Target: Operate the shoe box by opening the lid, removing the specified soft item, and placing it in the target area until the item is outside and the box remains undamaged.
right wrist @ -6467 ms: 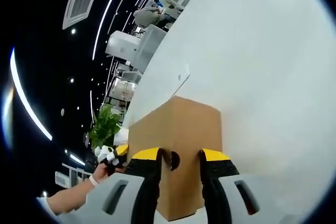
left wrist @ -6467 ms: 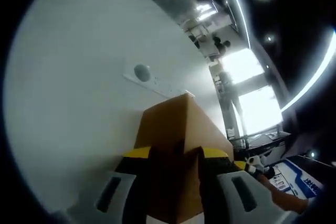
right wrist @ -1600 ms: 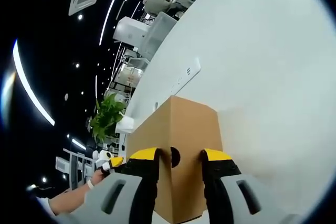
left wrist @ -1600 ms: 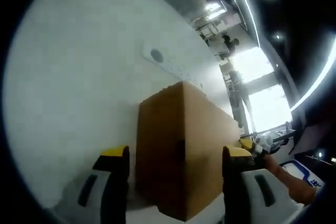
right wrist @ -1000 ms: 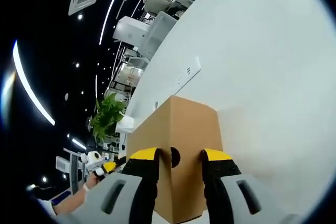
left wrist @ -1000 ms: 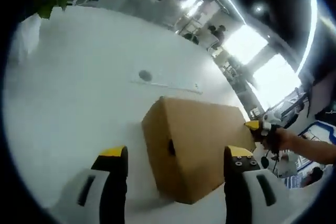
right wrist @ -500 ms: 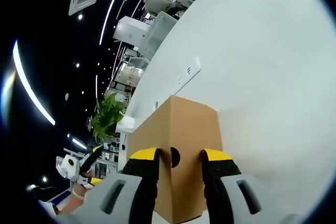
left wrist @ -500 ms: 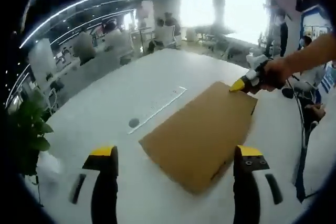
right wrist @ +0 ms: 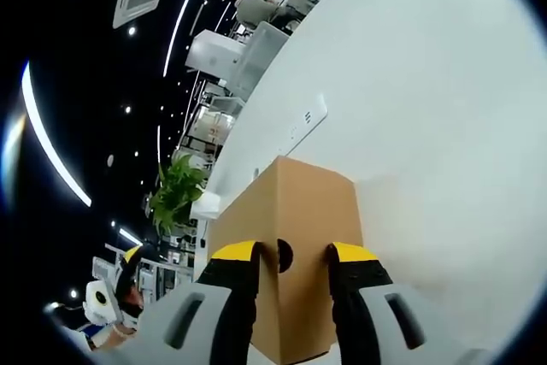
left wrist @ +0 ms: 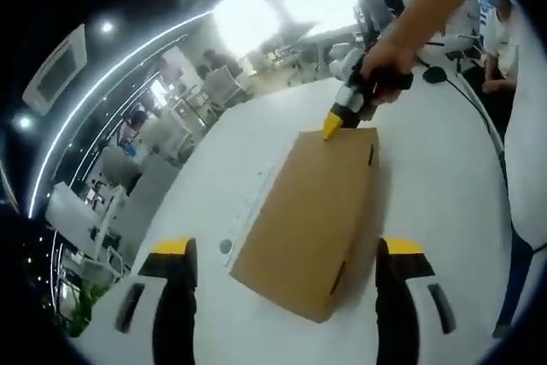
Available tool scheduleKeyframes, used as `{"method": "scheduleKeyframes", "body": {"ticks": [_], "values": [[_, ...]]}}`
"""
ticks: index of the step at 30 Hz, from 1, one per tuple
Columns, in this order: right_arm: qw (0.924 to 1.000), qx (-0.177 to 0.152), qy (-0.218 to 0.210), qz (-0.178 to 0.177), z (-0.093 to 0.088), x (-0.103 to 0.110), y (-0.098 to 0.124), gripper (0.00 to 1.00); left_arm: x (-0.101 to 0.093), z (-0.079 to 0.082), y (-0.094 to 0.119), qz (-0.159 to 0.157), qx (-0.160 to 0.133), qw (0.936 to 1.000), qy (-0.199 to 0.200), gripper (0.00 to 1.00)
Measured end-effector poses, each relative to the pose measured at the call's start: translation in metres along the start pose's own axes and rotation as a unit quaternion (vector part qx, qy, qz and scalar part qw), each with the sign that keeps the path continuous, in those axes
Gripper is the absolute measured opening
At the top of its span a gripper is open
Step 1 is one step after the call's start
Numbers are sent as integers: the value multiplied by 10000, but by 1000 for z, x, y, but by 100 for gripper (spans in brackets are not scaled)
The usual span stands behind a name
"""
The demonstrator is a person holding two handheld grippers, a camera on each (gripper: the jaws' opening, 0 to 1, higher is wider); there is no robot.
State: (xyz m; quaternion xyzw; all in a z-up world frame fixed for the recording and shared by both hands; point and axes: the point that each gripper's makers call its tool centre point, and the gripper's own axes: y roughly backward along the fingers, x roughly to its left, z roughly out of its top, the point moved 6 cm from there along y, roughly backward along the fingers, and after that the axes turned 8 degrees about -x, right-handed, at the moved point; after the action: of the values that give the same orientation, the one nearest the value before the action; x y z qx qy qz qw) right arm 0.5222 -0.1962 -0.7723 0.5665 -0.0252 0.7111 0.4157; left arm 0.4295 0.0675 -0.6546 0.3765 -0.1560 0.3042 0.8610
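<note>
A broad white table stands in an open office with desks and chairs, bright windows, ceiling light strips and a potted plant.

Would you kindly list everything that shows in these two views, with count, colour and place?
Closed cardboard shoe box: one, brown, lying on the table, with a dark round hole in the end wall and in one side.
Round table: one, white, under the box.
Long cable strip: one, white, set in the tabletop beyond the box.
Potted plant: one, green, past the table's edge.
Office desks and chairs: several, pale, in the background.
Right gripper: yellow-tipped jaws closed on the box's end.
Left gripper: jaws wide apart, raised above the box.
Person's hand: holding the right gripper.
</note>
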Motion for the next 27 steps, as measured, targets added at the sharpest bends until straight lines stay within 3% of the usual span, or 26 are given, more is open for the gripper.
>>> {"method": "scheduleKeyframes", "body": {"ticks": [4,13,22,24,27], "values": [[10000,-4,-1,15,0,0,0,31,-14,-6,-5,-27,133,9983,-566,87],[10000,-26,-28,45,1,-1,0,31,-32,-32,-17,3,587,9945,-871,82],[9999,82,-36,61,3,-1,1,31,-44,-39,-28,-14,699,9886,-1337,75],[9999,48,-60,72,2,-1,1,31,-46,-40,-34,-121,595,9841,-1671,70],[9999,49,-55,73,1,1,2,31,-50,-45,-41,-134,657,9824,-1744,66]]}}
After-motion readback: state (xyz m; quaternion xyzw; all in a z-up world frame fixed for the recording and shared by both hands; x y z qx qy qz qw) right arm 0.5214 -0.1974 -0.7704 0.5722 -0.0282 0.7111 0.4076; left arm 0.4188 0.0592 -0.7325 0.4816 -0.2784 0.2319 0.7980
